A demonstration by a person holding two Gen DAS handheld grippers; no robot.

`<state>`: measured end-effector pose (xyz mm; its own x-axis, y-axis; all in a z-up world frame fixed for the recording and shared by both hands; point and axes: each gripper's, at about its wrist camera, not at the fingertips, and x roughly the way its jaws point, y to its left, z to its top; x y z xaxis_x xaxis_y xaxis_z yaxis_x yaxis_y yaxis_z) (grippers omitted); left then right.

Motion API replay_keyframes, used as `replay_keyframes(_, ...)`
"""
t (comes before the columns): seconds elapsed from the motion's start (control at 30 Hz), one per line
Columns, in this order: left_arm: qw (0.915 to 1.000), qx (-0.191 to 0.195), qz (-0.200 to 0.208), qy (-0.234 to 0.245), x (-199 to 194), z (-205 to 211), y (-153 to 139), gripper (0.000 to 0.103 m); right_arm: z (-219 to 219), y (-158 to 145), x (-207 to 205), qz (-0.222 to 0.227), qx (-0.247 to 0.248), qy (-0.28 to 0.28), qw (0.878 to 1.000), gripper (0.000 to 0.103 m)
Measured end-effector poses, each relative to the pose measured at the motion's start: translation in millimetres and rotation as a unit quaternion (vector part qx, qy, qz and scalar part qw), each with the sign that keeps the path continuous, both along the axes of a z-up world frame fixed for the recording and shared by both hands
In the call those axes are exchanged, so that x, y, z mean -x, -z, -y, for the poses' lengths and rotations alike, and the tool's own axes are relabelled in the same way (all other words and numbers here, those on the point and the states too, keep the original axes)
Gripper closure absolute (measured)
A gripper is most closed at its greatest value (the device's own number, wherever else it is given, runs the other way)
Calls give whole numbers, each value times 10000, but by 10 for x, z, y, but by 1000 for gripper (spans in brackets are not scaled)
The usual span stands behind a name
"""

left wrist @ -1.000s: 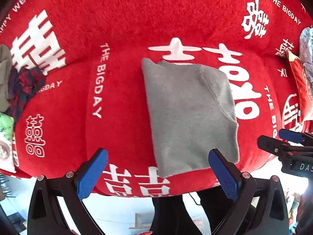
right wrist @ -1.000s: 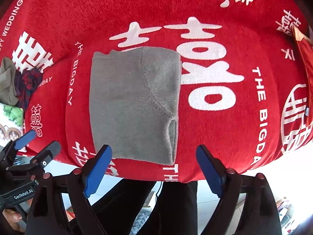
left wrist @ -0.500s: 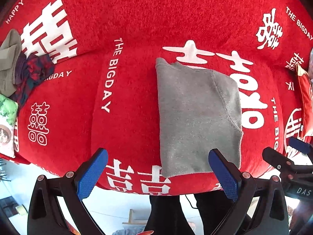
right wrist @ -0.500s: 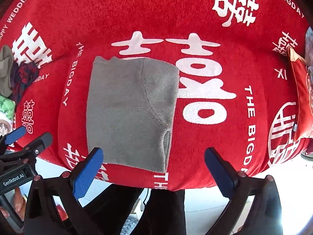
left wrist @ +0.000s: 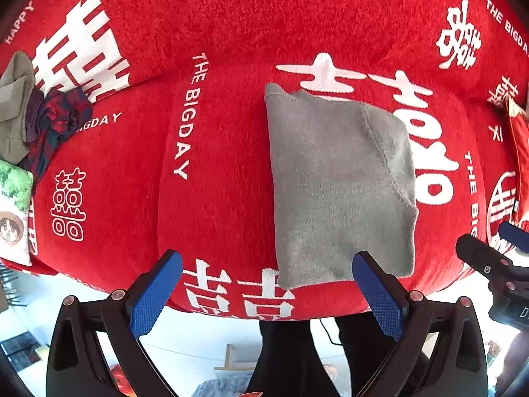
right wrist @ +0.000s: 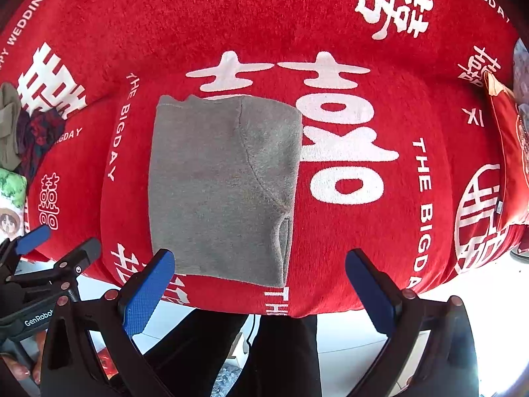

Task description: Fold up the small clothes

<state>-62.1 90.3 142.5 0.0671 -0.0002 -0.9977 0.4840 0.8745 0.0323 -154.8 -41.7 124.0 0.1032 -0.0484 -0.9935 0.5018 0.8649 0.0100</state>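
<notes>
Left wrist view: the left gripper [left wrist: 267, 292] hangs with its blue-padded jaws spread wide, nothing between them, over the near edge of the red cloth [left wrist: 211, 198]. Its right pad overlaps the near corner of the folded grey garment [left wrist: 340, 192] in the picture; whether it touches I cannot tell. The garment lies flat as a neat rectangle on the cloth, partly covering the big white characters. At the right edge of this view the right gripper [left wrist: 492, 248] pokes in. Far left, a small heap of clothes [left wrist: 39, 125], olive and dark plaid, sits on the cloth beside a cartoon-print cushion [left wrist: 13, 211].

Right wrist view: the right gripper [right wrist: 259, 289] is likewise spread wide and empty, its left pad just at the grey garment's [right wrist: 218, 188] near edge. A red cushion [right wrist: 509, 152] lies far right.
</notes>
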Motion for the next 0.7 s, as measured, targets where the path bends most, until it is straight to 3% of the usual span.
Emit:
replay_keyframes(0.4, 9999, -128, 109, -11, -15, -24, -19, 0, 1, 11, -16, -72, -30, 78, 9999, 0)
replay_keyframes(0.7, 9997, 36, 31, -257, 7, -106, -83, 0, -70, 20, -193, -287, 48, -173, 9994, 0)
